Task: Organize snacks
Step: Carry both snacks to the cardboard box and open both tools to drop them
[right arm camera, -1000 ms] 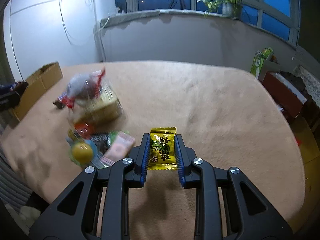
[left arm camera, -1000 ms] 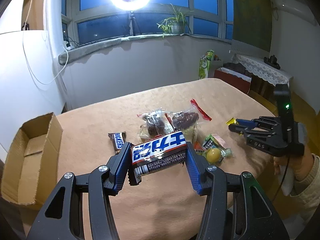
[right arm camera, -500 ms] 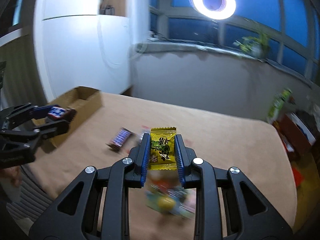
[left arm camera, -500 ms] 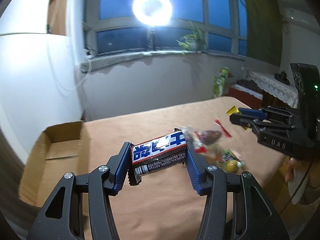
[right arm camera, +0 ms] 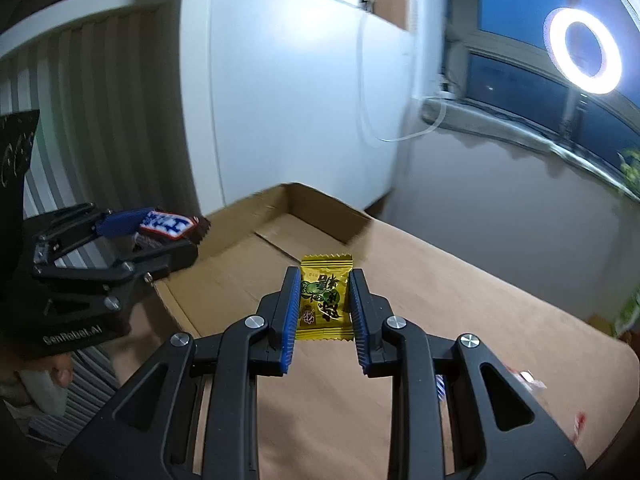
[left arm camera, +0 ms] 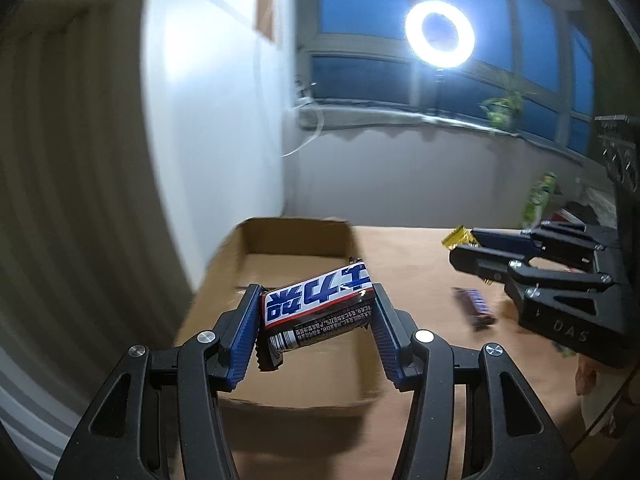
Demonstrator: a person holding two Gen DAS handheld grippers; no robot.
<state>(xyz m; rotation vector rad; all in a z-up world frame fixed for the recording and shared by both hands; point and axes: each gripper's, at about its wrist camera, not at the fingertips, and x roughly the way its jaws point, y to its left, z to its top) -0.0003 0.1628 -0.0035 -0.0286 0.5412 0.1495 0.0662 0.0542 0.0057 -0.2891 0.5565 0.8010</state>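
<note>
While over box [left arm camera: 296, 240], left gripper [left arm camera: 316, 320] grips bar [left arm camera: 320, 304] (tilted)

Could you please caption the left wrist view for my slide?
Left gripper holds a chocolate bar above the cardboard box.

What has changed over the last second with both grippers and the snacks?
Both grippers swung left from the snack pile to the cardboard box. The left gripper now holds the chocolate bar over the box; the right gripper brings the yellow candy to its edge. Both grips are unchanged; nothing released.
</note>
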